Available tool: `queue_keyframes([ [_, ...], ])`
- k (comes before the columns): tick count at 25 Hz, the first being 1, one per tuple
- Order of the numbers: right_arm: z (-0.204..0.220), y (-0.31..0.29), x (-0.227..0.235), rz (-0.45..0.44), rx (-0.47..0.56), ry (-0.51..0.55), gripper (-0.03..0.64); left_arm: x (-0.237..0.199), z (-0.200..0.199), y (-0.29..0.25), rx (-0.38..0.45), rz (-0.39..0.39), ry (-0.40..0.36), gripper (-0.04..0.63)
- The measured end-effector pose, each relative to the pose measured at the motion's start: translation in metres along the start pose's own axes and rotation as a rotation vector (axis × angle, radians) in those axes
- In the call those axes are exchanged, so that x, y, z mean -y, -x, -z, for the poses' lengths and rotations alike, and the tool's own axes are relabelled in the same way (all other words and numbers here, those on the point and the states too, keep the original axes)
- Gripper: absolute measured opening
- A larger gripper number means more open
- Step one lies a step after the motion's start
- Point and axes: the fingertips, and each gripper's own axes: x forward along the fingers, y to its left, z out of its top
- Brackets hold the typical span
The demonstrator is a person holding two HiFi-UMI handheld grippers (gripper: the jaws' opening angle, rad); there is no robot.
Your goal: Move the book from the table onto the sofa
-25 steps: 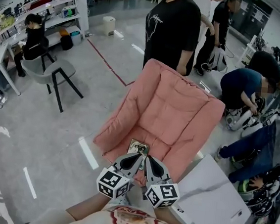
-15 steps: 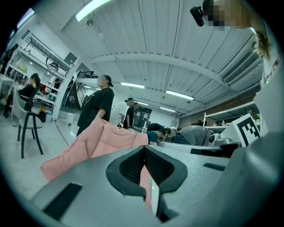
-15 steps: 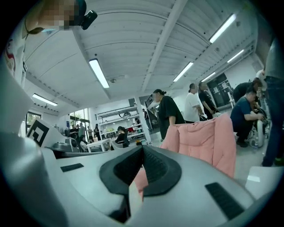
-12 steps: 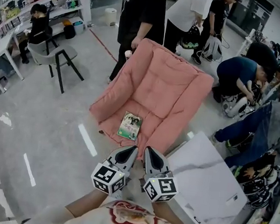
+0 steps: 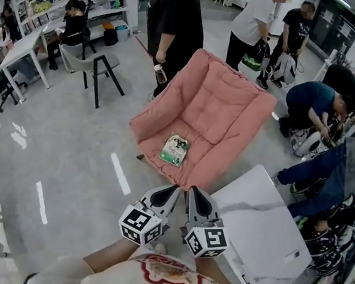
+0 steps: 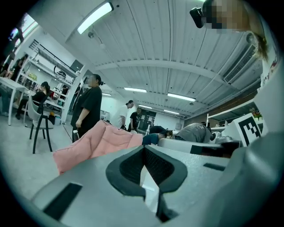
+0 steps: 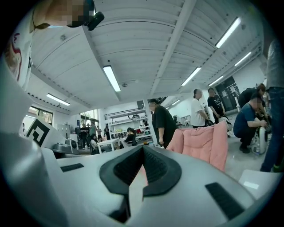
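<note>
A book (image 5: pixel 175 150) with a green cover lies flat on the seat of the pink sofa (image 5: pixel 232 103), near its front edge. My left gripper (image 5: pixel 174 189) and right gripper (image 5: pixel 192 191) are side by side below the sofa's front, apart from the book, both shut and empty. In the left gripper view the jaws (image 6: pixel 143 148) meet with nothing between them, and the pink sofa (image 6: pixel 95 144) lies ahead at the left. The right gripper (image 7: pixel 142 149) is likewise shut, with the pink sofa (image 7: pixel 202 144) ahead at the right.
A white table (image 5: pixel 262 232) stands at my right, its corner close to the sofa. A person in black (image 5: pixel 174 24) stands behind the sofa, others crouch at the right. A grey chair (image 5: pixel 94 66) and desks with shelves are at the far left.
Both grippers have drawn back from the sofa, away from the book, which stays on the seat. The person in black has moved left behind the sofa.
</note>
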Motion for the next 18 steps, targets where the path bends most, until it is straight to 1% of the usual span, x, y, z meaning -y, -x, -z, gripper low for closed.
queue_keyframes([
  [5,0.003,0.016,-0.015,-0.014,0.006,0.012,0.0,0.003,0.003,0.02,0.019,-0.025,-0.009,0.005],
  [10,0.006,0.027,-0.04,-0.019,0.005,0.018,0.0,0.002,0.0,0.051,0.04,-0.039,-0.011,0.005],
  [13,0.009,0.042,-0.062,-0.011,0.01,0.021,0.0,0.009,0.0,0.076,0.05,-0.028,-0.009,0.005],
  [18,0.025,0.083,-0.109,0.001,0.023,0.016,0.0,0.03,0.016,0.133,0.041,-0.001,-0.041,0.005],
])
